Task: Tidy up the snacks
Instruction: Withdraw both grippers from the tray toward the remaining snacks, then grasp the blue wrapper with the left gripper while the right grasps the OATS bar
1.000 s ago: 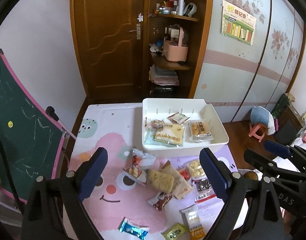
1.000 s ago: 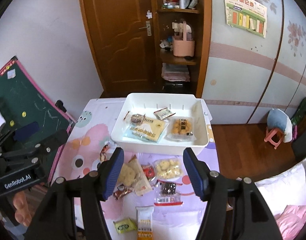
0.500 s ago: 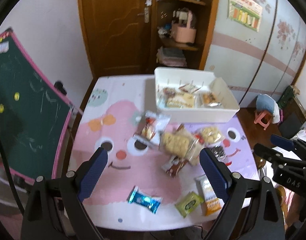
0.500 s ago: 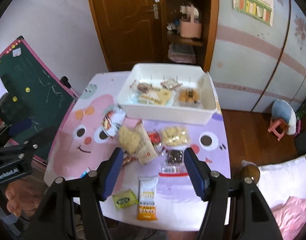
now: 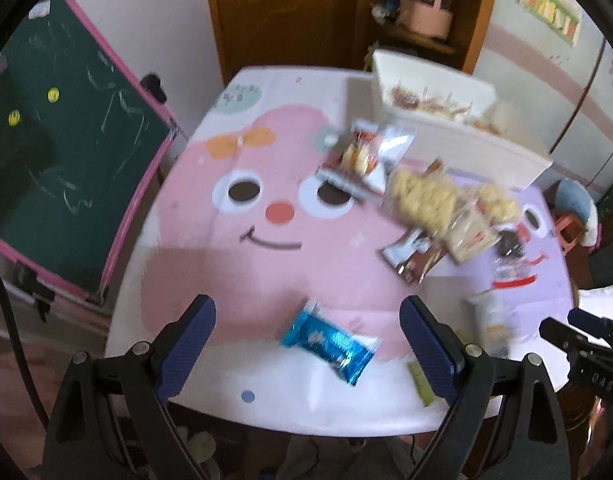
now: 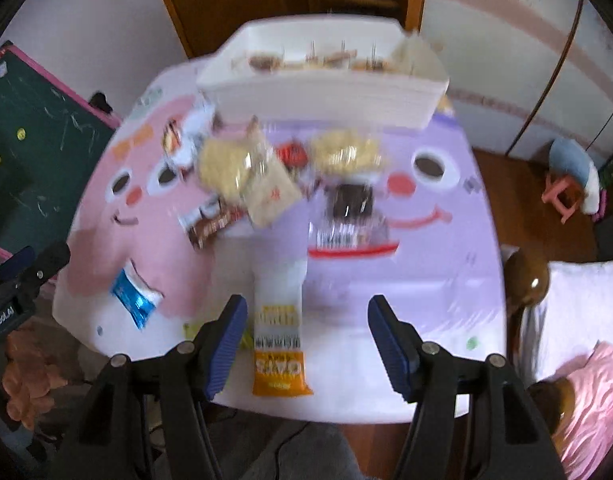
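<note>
A small table (image 5: 194, 216) covered in a cartoon-face cloth, pink on the left and lilac on the right, stands before a brown wooden door (image 5: 282, 8) and open shelves (image 5: 422, 36). A green chalkboard with a pink frame (image 5: 66, 152) leans at the left, and a pale wardrobe front (image 6: 506, 40) fills the right wall. At the far edge sits a white bin (image 6: 326, 88) holding several packets. Loose snacks lie in a heap (image 6: 250, 168) just in front of it. The left gripper (image 5: 306, 344) hangs above the near edge with jaws wide apart and empty, over a blue foil packet (image 5: 326, 340). The right gripper (image 6: 306, 344) is likewise spread and holds nothing; an orange-ended oat bar (image 6: 280, 336) lies below it.
</note>
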A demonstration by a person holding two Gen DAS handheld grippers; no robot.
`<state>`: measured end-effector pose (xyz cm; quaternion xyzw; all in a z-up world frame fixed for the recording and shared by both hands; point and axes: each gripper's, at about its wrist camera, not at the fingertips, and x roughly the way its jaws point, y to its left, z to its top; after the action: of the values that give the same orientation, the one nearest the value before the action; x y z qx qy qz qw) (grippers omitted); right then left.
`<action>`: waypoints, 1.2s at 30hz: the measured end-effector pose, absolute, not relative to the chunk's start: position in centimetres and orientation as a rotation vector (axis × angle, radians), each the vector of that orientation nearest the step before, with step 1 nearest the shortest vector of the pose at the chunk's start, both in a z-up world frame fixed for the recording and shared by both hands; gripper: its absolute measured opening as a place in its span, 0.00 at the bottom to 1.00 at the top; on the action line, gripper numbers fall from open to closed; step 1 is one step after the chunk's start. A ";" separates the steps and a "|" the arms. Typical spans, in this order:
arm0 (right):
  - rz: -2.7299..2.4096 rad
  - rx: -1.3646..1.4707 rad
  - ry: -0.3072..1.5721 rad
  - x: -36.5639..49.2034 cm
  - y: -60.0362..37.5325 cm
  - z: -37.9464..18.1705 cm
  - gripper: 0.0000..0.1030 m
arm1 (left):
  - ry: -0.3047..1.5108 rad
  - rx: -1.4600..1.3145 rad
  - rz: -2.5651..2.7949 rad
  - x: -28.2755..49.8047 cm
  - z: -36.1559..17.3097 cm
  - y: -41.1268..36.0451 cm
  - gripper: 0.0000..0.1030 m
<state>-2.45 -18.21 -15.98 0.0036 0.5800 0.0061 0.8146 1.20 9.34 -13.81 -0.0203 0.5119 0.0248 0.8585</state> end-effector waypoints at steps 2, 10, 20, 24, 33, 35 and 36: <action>0.021 0.006 1.273 -2.8 -18.1 -17.5 0.61 | 1.104 -0.051 0.059 1.2 -15.3 9.2 0.90; 0.061 -0.036 1.366 -4.1 -17.3 -21.4 0.61 | 1.235 -0.143 0.138 1.6 -19.8 9.5 0.90; 0.102 -0.072 1.396 -4.1 -16.5 -23.2 0.61 | 1.315 -0.240 0.213 3.3 -22.6 9.4 0.88; 0.119 -0.086 1.394 -4.0 -16.1 -23.3 0.61 | 1.357 -0.241 0.228 4.1 -23.6 8.9 0.73; 0.130 -0.096 1.413 -3.3 -15.2 -24.4 0.48 | 1.372 -0.198 0.155 3.9 -24.1 8.0 0.29; 0.131 -0.102 1.407 -3.2 -15.2 -24.4 0.41 | 1.362 -0.207 0.119 3.5 -23.9 7.9 0.27; 0.130 -0.109 1.405 -3.1 -15.2 -24.5 0.41 | 1.360 -0.211 0.104 3.4 -23.9 7.9 0.25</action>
<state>-3.13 -15.21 -24.45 -0.0502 0.6454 0.0595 0.7599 3.39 7.94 -23.92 -0.0975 0.6271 0.0481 0.7713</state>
